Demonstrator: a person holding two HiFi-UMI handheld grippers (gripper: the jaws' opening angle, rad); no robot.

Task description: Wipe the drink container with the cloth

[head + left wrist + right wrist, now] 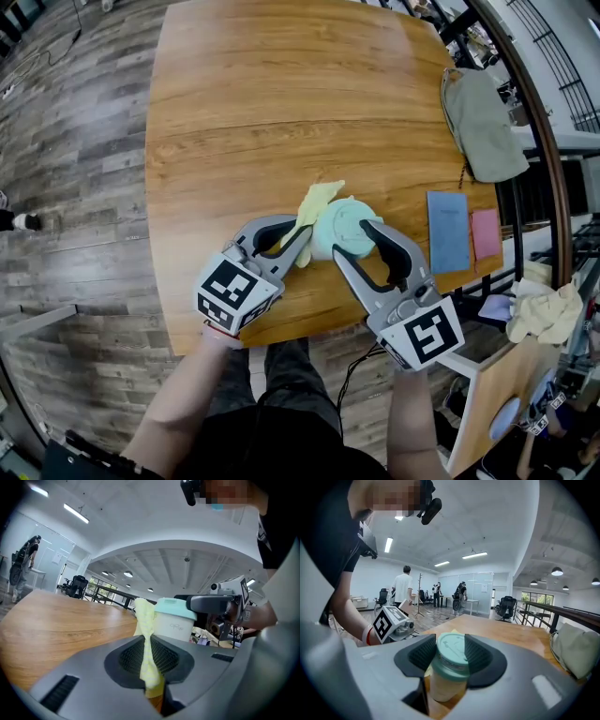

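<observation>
The drink container (343, 228), a pale cup with a mint-green lid, stands upright on the wooden table (281, 103) near its front edge. My right gripper (354, 240) is shut on it, one pad on each side of the lid (452, 654). My left gripper (298, 246) is shut on a yellow cloth (317, 202), which sticks up past its fingertips just left of the cup. In the left gripper view the cloth (146, 634) rises from between the pads, beside the cup (174, 624). From that view I cannot tell whether the two touch.
A grey-green bag (483, 122) lies at the table's far right edge. A blue booklet (448, 230) and a pink card (486, 234) lie right of the cup. A pale rag (544, 309) rests on furniture off the table. People stand far off in the room.
</observation>
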